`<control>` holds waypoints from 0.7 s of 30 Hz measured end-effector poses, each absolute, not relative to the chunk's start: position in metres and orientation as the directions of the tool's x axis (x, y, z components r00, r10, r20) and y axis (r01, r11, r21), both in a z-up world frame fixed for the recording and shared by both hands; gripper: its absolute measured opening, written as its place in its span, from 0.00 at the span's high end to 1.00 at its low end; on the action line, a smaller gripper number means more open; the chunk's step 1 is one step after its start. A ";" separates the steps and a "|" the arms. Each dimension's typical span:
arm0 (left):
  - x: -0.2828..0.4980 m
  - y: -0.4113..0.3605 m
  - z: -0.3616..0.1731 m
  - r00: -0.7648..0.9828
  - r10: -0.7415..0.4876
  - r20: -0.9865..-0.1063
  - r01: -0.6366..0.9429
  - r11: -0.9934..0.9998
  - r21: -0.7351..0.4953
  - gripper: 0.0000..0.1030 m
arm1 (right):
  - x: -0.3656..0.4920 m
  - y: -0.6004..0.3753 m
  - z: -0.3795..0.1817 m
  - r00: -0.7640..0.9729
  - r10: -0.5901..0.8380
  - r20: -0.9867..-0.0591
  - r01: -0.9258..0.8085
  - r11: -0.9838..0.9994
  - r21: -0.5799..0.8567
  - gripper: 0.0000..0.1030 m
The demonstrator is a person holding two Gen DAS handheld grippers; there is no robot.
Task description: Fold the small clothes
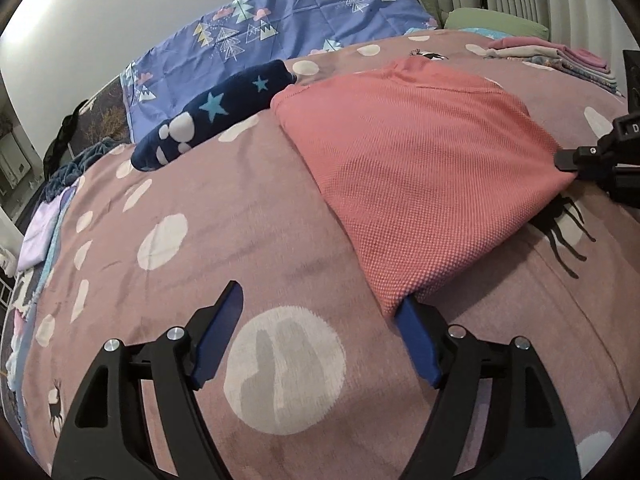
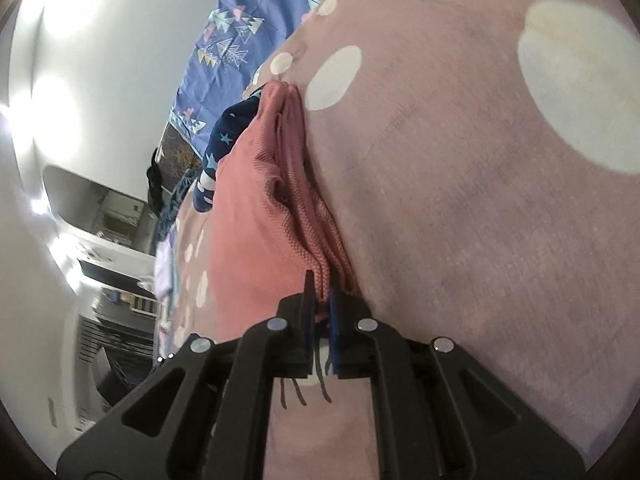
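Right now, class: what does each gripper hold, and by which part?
The right gripper is shut on the coral knit garment, pinching a bunched corner. The left gripper is open, holding nothing; one finger sits under the garment's near corner.

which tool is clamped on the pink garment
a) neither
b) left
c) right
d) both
c: the right tool is shut on a bunched corner of the pink garment, while the left tool stands open with only one finger at the cloth's near corner.
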State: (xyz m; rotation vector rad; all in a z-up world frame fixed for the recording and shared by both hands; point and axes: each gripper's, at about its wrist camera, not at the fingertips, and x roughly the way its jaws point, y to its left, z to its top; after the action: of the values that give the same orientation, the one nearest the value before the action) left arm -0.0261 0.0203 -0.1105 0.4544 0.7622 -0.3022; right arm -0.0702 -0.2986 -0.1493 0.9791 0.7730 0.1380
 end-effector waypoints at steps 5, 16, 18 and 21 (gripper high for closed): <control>-0.029 0.019 -0.110 0.670 -0.137 -0.730 0.449 0.857 0.251 0.43 | -0.076 -0.284 -0.117 0.749 0.310 -0.585 0.198 0.739 0.645 0.92; -0.041 0.006 -0.112 0.605 -0.220 -0.765 0.518 0.838 0.169 0.87 | -0.067 -0.247 -0.096 0.761 0.235 -0.605 0.104 0.876 0.472 0.85; -0.038 0.010 -0.114 0.592 -0.226 -0.774 0.510 0.848 0.142 0.87 | -0.057 -0.247 -0.113 0.716 0.172 -0.677 0.173 0.895 0.410 0.88; -0.039 0.011 -0.114 0.590 -0.228 -0.775 0.509 0.849 0.138 0.85 | -0.054 -0.257 -0.132 0.704 0.186 -0.685 0.204 0.872 0.446 1.00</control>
State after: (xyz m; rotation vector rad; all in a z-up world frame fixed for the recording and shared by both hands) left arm -0.0389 0.0106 -0.1135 0.3664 0.8371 -0.4406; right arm -0.0542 -0.2574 -0.1322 0.5262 0.7995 -0.0103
